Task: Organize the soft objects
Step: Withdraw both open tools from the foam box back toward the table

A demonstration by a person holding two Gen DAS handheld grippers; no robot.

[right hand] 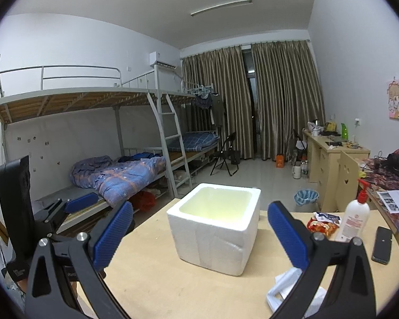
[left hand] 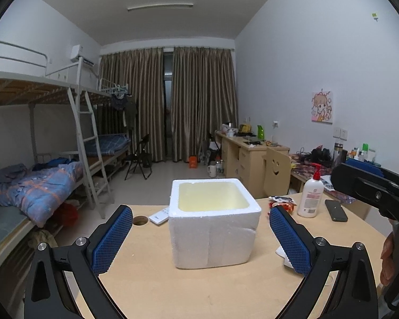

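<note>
A white foam box (left hand: 212, 223) with a yellowish hollow inside stands on the wooden table (left hand: 173, 292); the same box (right hand: 215, 226) shows in the right wrist view. My left gripper (left hand: 200, 236) is open, its blue pads wide on either side of the box, nothing held. My right gripper (right hand: 199, 236) is open too, level with the box, nothing between its pads. A red and white snack packet (right hand: 321, 223) lies right of the box. A white soft item (right hand: 287, 289) lies partly hidden under the right finger.
A white pump bottle (left hand: 311, 194) and a black phone (left hand: 336, 210) sit at the table's right. A white remote (left hand: 159, 214) lies left of the box, beside a round hole (left hand: 140, 220). Bunk beds, desks and a chair stand beyond the table.
</note>
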